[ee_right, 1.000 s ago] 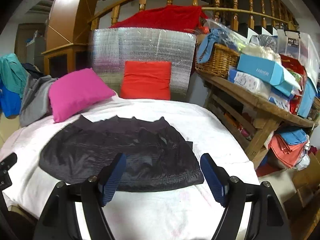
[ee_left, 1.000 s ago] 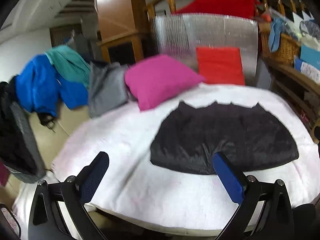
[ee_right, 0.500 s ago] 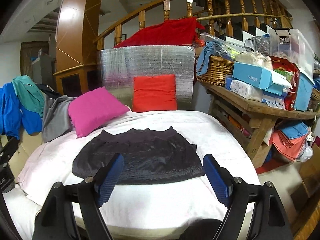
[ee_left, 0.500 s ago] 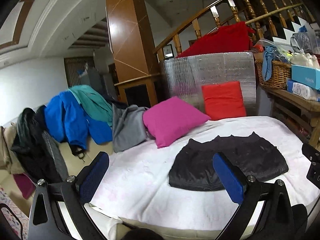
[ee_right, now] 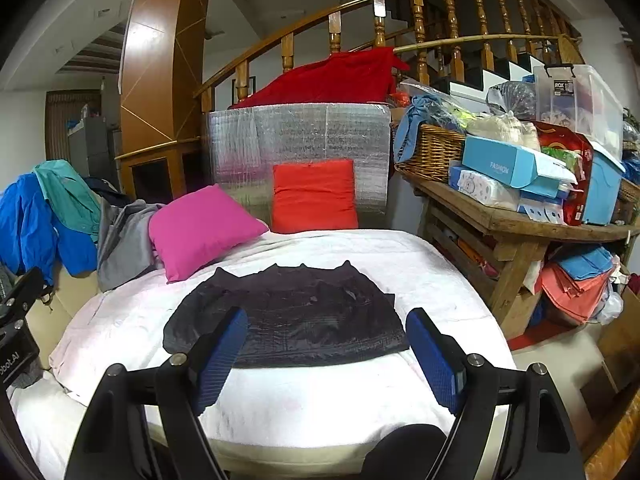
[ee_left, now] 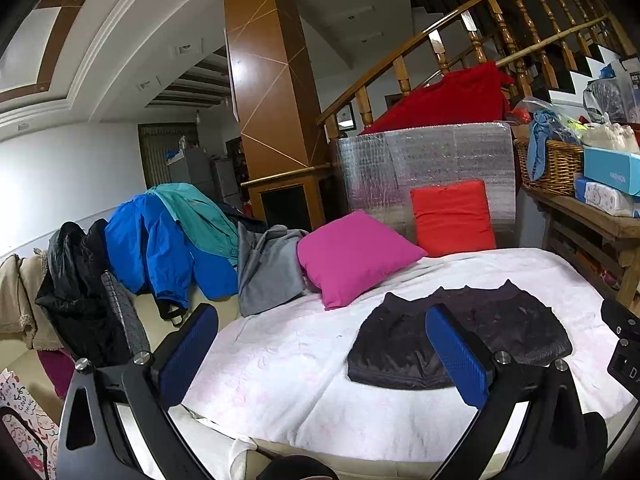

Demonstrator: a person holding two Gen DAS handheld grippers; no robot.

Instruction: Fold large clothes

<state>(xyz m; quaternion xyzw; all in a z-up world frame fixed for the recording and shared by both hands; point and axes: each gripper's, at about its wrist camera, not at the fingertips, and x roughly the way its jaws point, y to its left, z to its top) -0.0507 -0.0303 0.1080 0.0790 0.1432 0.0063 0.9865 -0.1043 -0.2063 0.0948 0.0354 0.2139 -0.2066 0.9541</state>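
Folded black garment (ee_right: 288,316) lying flat mid-bed (ee_right: 360,396), pink pillow (ee_right: 200,228) at far edge, left tongs (ee_left: 320,354) and right tongs (ee_right: 326,354) both released, empty, above near edge

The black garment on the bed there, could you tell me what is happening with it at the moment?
A person holds a two-finger tool in each hand, both aimed at the bed. The black garment lies folded flat on the white bed cover, in front of the pink cushion and the red cushion. Neither tool touches it: the left tool and the right tool both stand open and empty, held back from the bed. More clothes, among them a blue jacket, hang off to the left.
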